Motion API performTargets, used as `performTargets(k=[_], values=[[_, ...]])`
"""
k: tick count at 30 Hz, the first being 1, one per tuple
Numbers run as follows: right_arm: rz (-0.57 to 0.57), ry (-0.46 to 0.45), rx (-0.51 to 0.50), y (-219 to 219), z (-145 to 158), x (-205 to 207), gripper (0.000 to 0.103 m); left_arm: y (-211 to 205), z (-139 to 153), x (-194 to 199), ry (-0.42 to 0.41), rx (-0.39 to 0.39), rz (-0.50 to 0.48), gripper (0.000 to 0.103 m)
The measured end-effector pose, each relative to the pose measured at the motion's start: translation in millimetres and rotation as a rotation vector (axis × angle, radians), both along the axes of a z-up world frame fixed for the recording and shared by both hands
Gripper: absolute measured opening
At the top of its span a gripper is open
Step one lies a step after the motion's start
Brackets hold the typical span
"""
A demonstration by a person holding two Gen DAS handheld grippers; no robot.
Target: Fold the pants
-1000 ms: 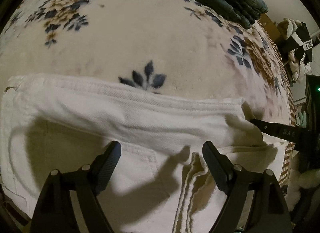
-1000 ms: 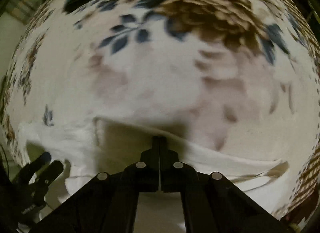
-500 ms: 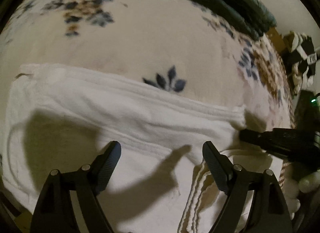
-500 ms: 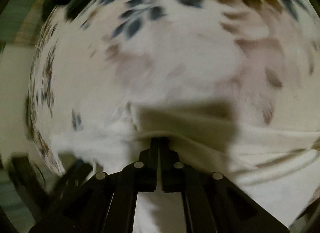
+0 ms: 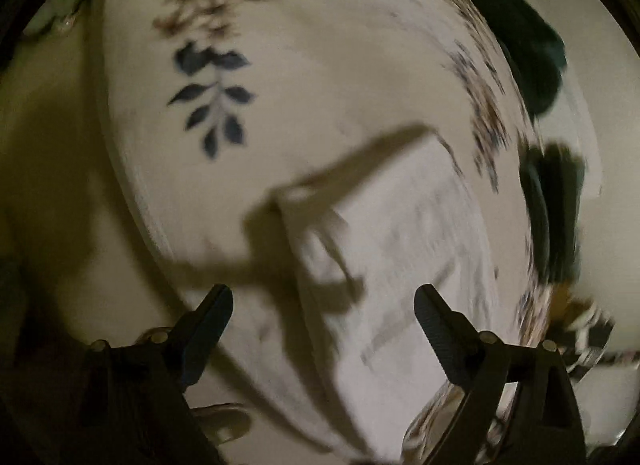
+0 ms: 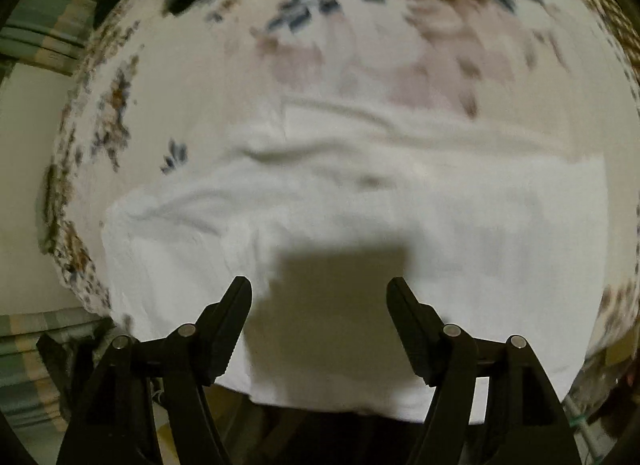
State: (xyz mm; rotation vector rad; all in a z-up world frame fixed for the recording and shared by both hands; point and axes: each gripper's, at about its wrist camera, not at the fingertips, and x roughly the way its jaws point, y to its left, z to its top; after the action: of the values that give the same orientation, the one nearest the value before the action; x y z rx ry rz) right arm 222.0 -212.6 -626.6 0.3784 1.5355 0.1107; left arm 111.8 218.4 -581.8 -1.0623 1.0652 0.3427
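The white cotton pants lie folded into a flat rectangular bundle on the cream floral fleece blanket that covers the bed, close to its near edge. The right tongs stand apart above the bundle with nothing between them, and their shadow falls as a dark block on the cloth just ahead of the tips. From the left wrist view, which is blurred, the same white pants sit slantwise on the blanket, and the left tongs are also spread wide, gripping nothing. A dark green folded cloth rests at the far edge of the bed, well apart from the pants.
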Motion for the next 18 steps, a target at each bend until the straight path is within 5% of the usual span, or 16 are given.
performTargets(k=[2, 5, 8, 11, 15, 18], values=[[-0.010, 0.026, -0.016, 11, -12, -7, 0.072, 6, -8, 7, -0.025, 0.035, -0.008, 0.090], [-0.027, 0.045, -0.045, 9, -24, -12, 0.072, 4, -7, 17, -0.078, 0.102, -0.049, 0.039], [-0.052, 0.059, -0.049, 6, -32, -13, 0.072, -2, 0, 22, -0.154, 0.138, -0.071, 0.025], [-0.051, 0.052, -0.051, 7, -30, -13, 0.072, 5, -13, 24, -0.173, 0.098, -0.039, 0.035], [-0.031, 0.038, -0.050, 15, -25, -10, 0.072, 5, -27, 35, -0.320, -0.013, -0.035, 0.090], [-0.022, 0.038, -0.039, 22, -23, -9, 0.072, -5, -19, 55, -0.307, 0.044, -0.110, 0.090]])
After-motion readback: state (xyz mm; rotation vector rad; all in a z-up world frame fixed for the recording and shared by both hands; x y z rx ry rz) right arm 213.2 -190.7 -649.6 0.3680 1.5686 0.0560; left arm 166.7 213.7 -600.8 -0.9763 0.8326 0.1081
